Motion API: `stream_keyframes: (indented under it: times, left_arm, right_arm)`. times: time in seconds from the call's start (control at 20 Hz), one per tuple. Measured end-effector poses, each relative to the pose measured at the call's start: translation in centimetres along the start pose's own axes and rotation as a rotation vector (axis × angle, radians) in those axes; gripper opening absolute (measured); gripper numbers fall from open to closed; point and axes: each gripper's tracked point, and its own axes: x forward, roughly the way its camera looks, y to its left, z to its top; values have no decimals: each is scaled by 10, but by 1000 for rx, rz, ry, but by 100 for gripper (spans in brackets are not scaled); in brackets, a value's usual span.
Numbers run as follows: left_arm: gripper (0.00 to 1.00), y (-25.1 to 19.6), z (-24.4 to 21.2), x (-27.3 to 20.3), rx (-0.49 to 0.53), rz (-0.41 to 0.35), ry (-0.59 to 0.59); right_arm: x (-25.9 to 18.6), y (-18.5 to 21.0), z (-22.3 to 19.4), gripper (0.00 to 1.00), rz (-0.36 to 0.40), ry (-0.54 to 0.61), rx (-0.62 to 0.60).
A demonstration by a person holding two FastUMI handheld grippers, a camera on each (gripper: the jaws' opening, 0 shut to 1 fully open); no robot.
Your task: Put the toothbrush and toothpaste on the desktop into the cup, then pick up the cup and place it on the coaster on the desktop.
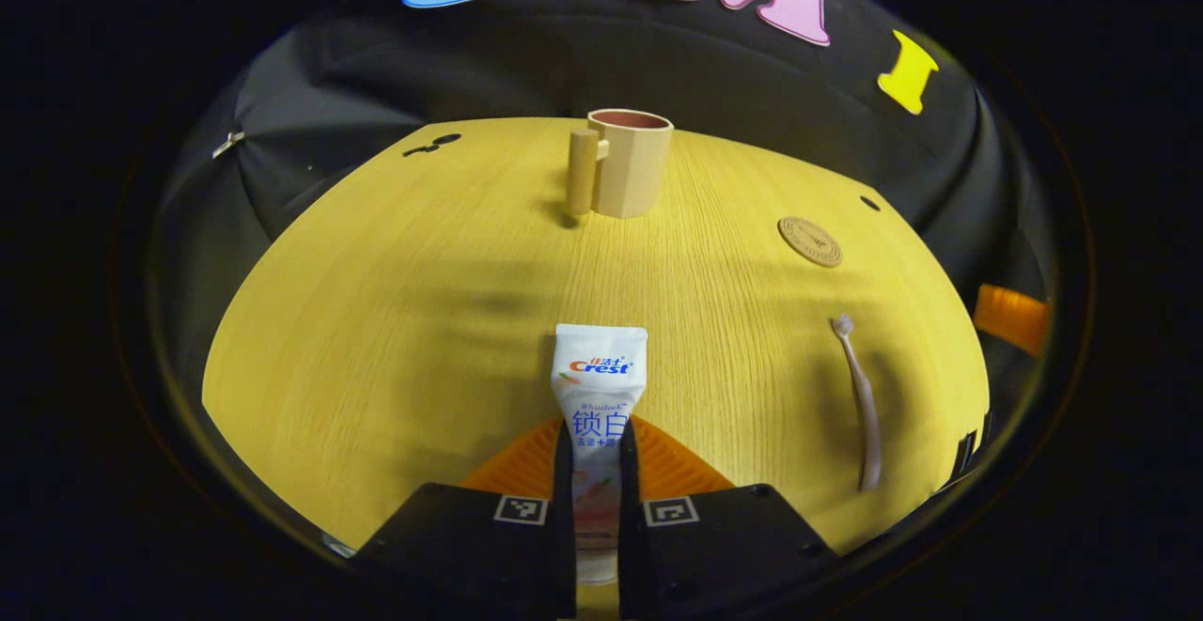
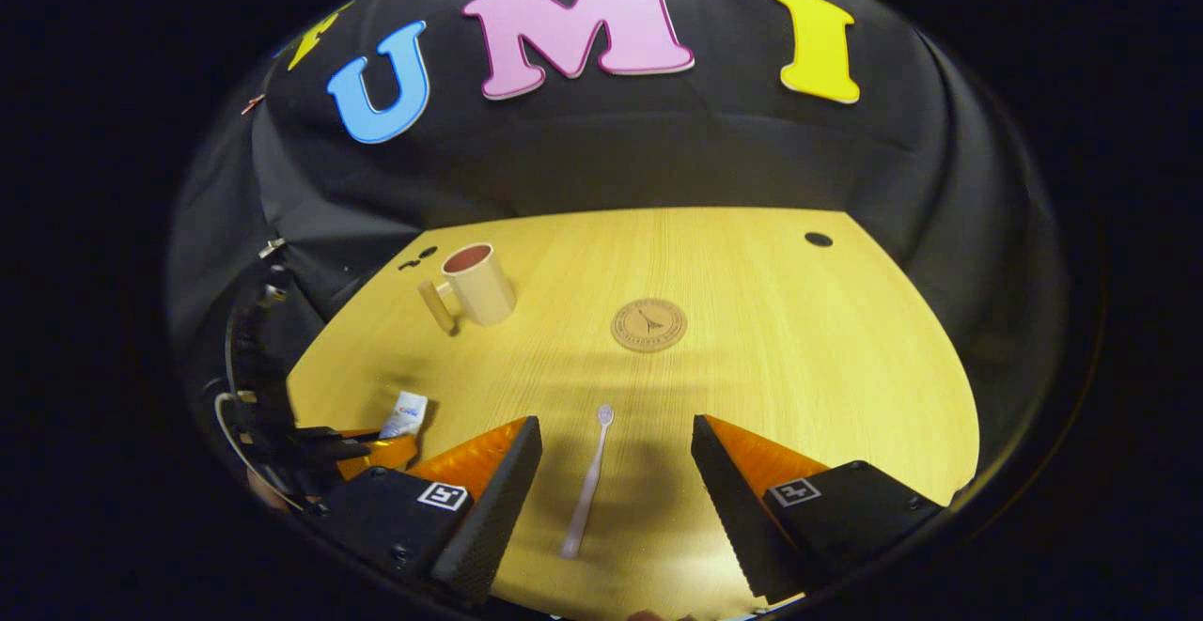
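In the left gripper view my left gripper (image 1: 596, 457) is shut on the white toothpaste tube (image 1: 599, 386), whose flat end points forward over the yellow wooden table (image 1: 395, 320). The beige cup (image 1: 628, 163) with a handle stands upright at the far side. The round coaster (image 1: 809, 241) lies to its right, and the pale toothbrush (image 1: 860, 405) lies flat nearer by. In the right gripper view my right gripper (image 2: 616, 461) is open above the toothbrush (image 2: 588, 482), which lies between its fingers. The cup (image 2: 477, 284), the coaster (image 2: 648, 325) and the toothpaste tube (image 2: 406, 413) appear there too.
A small dark hole (image 2: 819, 239) sits near the table's far right corner. Black cloth walls close the booth behind and beside the table. The left gripper (image 2: 367, 452) and its cable show at the left of the right gripper view.
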Motion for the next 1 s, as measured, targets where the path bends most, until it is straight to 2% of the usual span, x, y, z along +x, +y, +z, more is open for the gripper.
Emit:
stream_keyframes:
  times: [0.1,0.15,0.2,0.35,0.55,0.6,0.65,0.7,0.8,1.0]
  left_arm:
    - [23,1,4,-11,-15,-26,-16]
    - [27,4,7,-21,-13,-28,-30]
    - [22,6,7,-32,-13,-28,-39]
    - [22,5,9,-56,-23,-38,-57]
    - [22,14,4,-81,4,-25,-47]
    - [27,15,-1,-86,4,-32,-36]
    - [27,16,-2,-90,-2,-41,-32]
    - [22,17,-3,-93,-7,-52,-28]
    - [22,21,-5,-98,-17,-64,-22]
    - [22,37,-3,-102,-10,-68,-20]
  right_arm:
    - [14,2,-17,99,-11,62,3]
    - [17,3,-23,99,-13,85,6]
    - [21,5,-29,99,-15,105,13]
    - [31,10,-44,99,-31,163,30]
    - [38,7,-72,99,-95,245,21]
    - [39,8,-79,99,-106,266,24]
    - [39,9,-86,99,-115,285,26]
    - [39,10,-91,99,-126,303,30]
    - [43,14,-101,99,-132,338,30]
    - [46,17,-103,100,-159,339,-12]
